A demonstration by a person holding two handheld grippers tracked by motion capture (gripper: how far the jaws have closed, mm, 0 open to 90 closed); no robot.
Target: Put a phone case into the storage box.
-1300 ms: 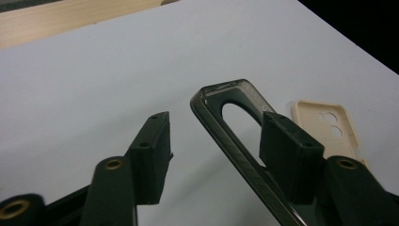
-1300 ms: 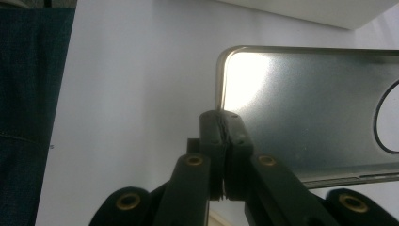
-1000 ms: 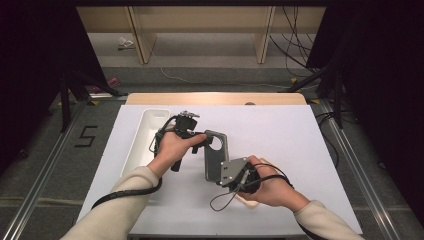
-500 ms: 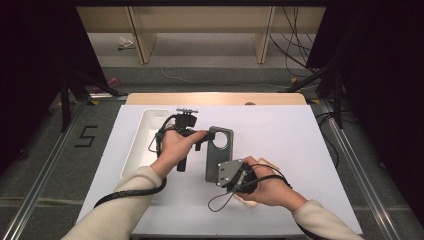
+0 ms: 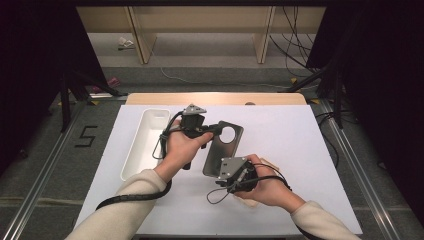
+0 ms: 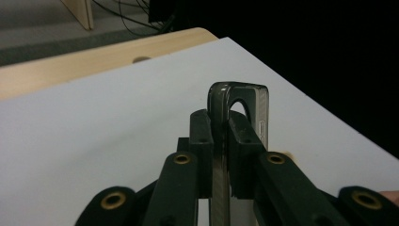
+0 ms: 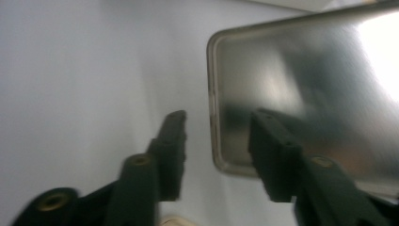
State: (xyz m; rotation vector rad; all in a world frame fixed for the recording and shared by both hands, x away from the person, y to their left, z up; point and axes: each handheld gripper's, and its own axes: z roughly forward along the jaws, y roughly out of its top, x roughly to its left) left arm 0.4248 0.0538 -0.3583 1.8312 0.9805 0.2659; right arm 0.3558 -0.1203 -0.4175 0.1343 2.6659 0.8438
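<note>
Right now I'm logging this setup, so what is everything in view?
Phone case: one, smoky dark and see-through with a round cutout, raised over the table's middle, its edge clamped in the left gripper.
Tray: one, white, long, on the table's left.
Table: one, white top with a wooden far edge.
Left gripper: one, black, fingers shut on the phone case.
Right gripper: one, black, jaws just opened and straddling the case's near edge.
Hands: two, cream sleeves, coming in from the bottom.
</note>
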